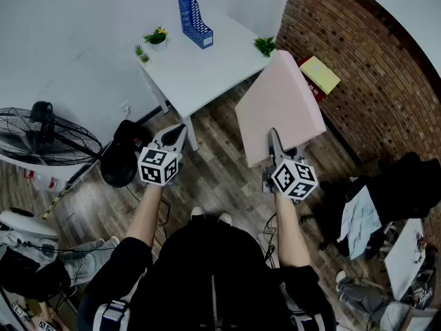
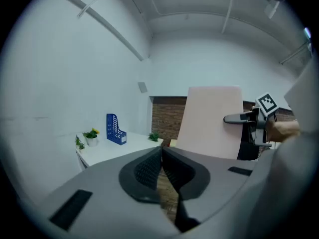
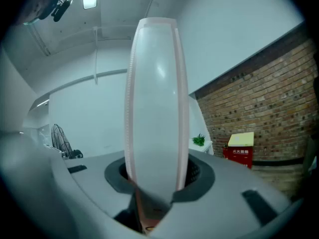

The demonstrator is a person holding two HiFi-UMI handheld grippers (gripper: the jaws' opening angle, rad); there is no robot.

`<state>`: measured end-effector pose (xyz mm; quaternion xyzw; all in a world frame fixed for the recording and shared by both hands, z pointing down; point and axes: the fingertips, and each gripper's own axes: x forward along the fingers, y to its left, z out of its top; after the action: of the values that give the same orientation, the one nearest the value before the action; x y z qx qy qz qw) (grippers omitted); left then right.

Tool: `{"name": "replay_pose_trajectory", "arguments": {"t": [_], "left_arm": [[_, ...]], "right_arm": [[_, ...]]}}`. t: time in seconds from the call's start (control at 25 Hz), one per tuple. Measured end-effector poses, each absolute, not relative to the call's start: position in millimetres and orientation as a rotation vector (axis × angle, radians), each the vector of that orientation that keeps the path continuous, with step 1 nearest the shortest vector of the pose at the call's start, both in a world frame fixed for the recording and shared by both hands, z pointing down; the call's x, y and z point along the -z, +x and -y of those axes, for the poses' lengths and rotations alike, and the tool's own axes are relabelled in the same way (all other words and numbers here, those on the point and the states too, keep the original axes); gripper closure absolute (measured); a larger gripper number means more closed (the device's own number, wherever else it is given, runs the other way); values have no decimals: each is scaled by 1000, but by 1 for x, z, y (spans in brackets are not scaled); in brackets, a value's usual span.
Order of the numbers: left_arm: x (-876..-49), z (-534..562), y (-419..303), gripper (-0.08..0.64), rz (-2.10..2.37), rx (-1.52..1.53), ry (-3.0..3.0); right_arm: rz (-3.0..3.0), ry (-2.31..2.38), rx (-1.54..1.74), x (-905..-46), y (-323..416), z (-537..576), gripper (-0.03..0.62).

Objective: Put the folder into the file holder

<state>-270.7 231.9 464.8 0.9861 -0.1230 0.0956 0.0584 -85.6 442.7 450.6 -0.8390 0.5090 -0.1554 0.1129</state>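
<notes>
**Person carrying a folder towards a bench, one tool in each hand.**

The right tool point(image 3: 157, 176) is clamped on the lower edge of the pale pink flat plastic folder point(image 1: 279, 105), its jaws pressing on both faces. The folder stands out ahead of the tool over the dark wooden plank floor point(image 1: 213, 178), beside the near right corner of the white rectangular bench point(image 1: 200, 67). The left tool point(image 2: 160, 158) has its jaws closed together with nothing between them and is held level beside the right one, apart from the folder. The blue perforated plastic file holder point(image 1: 195, 21) stands upright at the far side of the bench, well apart from the folder. A small green potted plant with a yellow flower point(image 1: 157, 37) stands just to its left. A red brick wall point(image 1: 365, 67) runs along the right.
</notes>
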Motion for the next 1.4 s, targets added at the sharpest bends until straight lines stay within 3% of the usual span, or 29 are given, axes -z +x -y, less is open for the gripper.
{"name": "replay_pose_trajectory", "arguments": {"t": [1.4], "left_arm": [[-486,-248,-236,535,416,-307,2947]], "right_arm": [[-1450,-2296,578,-478,-40,-471,436]]}}
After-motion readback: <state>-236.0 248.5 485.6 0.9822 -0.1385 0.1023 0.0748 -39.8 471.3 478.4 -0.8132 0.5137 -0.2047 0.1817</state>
